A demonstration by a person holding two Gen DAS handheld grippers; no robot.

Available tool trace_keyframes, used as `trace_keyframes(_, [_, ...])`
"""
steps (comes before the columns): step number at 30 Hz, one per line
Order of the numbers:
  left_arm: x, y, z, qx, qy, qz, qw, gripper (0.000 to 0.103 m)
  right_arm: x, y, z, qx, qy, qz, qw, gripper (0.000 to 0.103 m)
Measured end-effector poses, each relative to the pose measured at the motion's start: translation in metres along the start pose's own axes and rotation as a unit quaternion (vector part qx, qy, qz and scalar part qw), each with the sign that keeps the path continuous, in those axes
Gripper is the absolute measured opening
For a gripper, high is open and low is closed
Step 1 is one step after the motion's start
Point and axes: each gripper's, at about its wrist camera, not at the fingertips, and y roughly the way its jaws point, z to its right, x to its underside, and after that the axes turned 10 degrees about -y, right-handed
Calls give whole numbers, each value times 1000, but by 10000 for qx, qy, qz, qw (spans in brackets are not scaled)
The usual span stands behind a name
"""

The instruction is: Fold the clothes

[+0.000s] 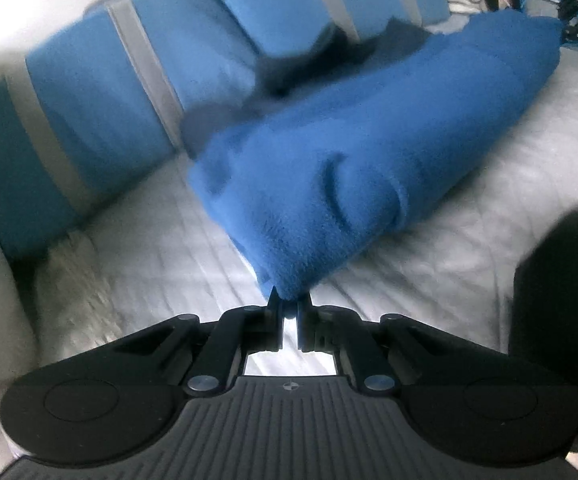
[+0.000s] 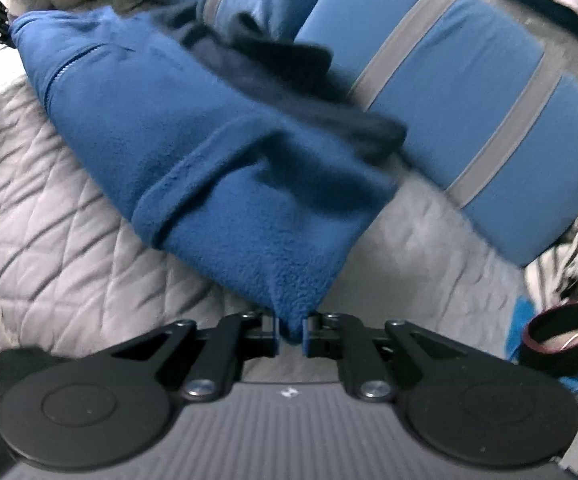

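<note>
In the left wrist view the left gripper (image 1: 289,306) has its jaws drawn almost together on a small tip of the blue fleece garment (image 1: 369,152), which stretches up and away over the white quilted bedspread (image 1: 169,248) toward the striped blue pillows (image 1: 101,92); the bite looks shallow, only a nub of pile between the fingers, so a sharp tug could pull the corner free and drop that side. A darker cloth (image 1: 305,68) lies against the fleece near the pillows, and dragging the garment may carry it along or bunch it into the fold. In the right wrist view the right gripper (image 2: 290,330) is likewise pinched nearly closed on a corner of the same fleece (image 2: 217,132), whose zipper (image 2: 69,66) runs near the far end, while the dark cloth (image 2: 301,88) rests on top of it beside a pillow (image 2: 469,92). The picture is blurred, and uneven pulling between the two hands could, I judge, twist the fleece so its edges land askew on the bedspread (image 2: 49,200)
</note>
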Motion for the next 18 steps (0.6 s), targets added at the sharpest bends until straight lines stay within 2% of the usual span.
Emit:
trace_keyframes(4, [8, 4, -3, 105, -331, -49, 9994, 7, 12, 12, -7, -205, 139, -121, 9996, 9])
trace_keyframes(6, [12, 6, -5, 157, -496, -74, 9986, 10, 15, 14, -10, -248, 181, -148, 9994, 10])
trace_keyframes(7, [14, 7, -6, 183, -578, -86, 9981, 11, 16, 13, -11, -259, 200, -160, 9993, 14])
trace_keyframes(9, [15, 4, -14, 160, -665, -205, 9974, 11, 19, 12, -9, -241, 272, -213, 9991, 35])
trace_keyframes(10, [14, 2, -18, 143, -702, -271, 9971, 11, 22, 10, -5, -270, 376, -187, 9988, 41])
trace_keyframes(11, [13, -1, -26, 142, -846, -271, 9959, 12, 25, 7, 0, -316, 496, -150, 9982, 44])
trace_keyframes(12, [13, -6, -38, 249, -1160, -189, 9928, 23, 29, 2, 8, -436, 693, -63, 9966, 47])
trace_keyframes(13, [14, -11, -51, 486, -1608, -37, 9858, 31, 34, -3, 17, -583, 964, 42, 9936, 55])
trace_keyframes(14, [15, -16, -65, 754, -2083, 131, 9751, 47, 39, -8, 25, -725, 1245, 154, 9894, 62])
trace_keyframes(15, [17, -20, -78, 982, -2584, 323, 9605, 56, 43, -13, 34, -846, 1569, 307, 9835, 75])
trace_keyframes(16, [19, -22, -89, 1156, -3012, 493, 9452, 58, 46, -17, 43, -970, 1896, 498, 9758, 80])
trace_keyframes(17, [21, -21, -98, 1306, -3412, 631, 9288, 60, 49, -20, 51, -1135, 2221, 698, 9659, 81])
trace_keyframes(18, [20, -18, -103, 1393, -3646, 674, 9182, 60, 50, -22, 58, -1286, 2532, 882, 9548, 81])
